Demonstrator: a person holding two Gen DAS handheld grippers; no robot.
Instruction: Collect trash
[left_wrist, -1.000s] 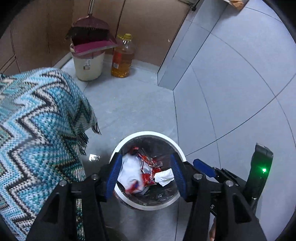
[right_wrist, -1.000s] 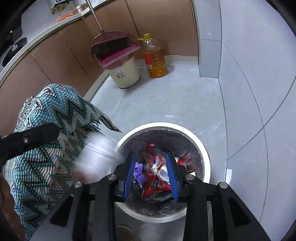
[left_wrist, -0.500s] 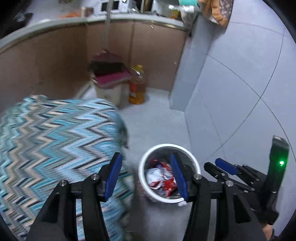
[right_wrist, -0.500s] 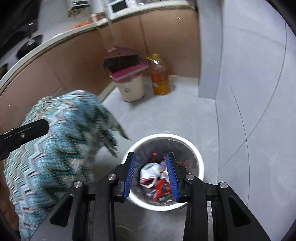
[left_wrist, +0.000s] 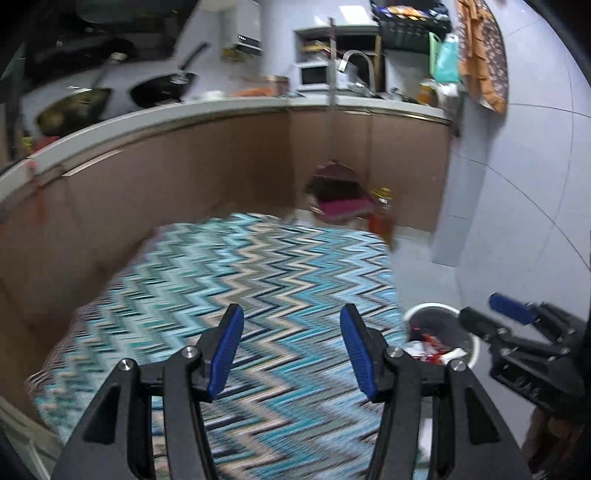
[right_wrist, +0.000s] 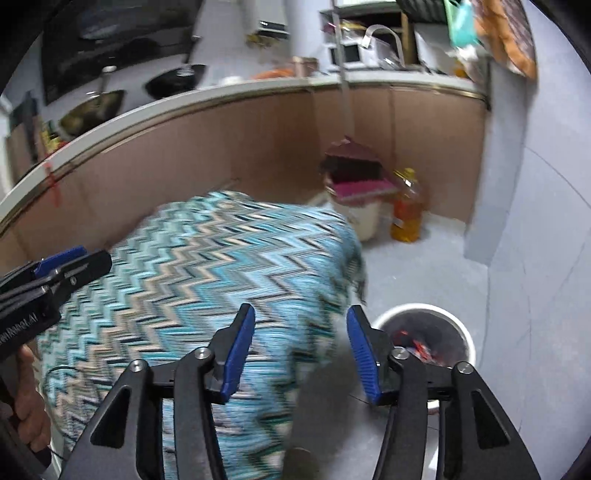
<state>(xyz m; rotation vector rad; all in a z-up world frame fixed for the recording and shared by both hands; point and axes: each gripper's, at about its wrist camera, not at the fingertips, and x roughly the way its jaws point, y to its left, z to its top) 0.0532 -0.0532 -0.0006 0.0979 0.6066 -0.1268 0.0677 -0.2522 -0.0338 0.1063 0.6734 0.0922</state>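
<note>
A white-rimmed trash bin (left_wrist: 432, 307) (right_wrist: 424, 307) stands on the floor at the lower right of both views, with red and white wrappers (left_wrist: 424, 347) (right_wrist: 417, 343) inside it. My left gripper (left_wrist: 291, 325) hangs open above the zigzag cloth, left of the bin, with nothing between its blue pads. My right gripper (right_wrist: 301, 321) is also empty; its jaws are opening, between the cloth's edge and the bin. Each gripper shows in the other's view: the right one (left_wrist: 487, 314) beside the bin, the left one (right_wrist: 85, 260) over the cloth.
A blue zigzag cloth (left_wrist: 258, 280) (right_wrist: 221, 266) covers a low surface left of the bin. Brown cabinets (left_wrist: 184, 184) under a counter with pans curve behind. A white bucket (right_wrist: 365, 218) with a maroon dustpan and an oil bottle (right_wrist: 406, 210) stand in the corner. A tiled wall (right_wrist: 535, 221) rises on the right.
Both grippers have lifted away from over the bin and swung left toward the cloth; the views now take in the counter. The right jaws stand wider than before.
</note>
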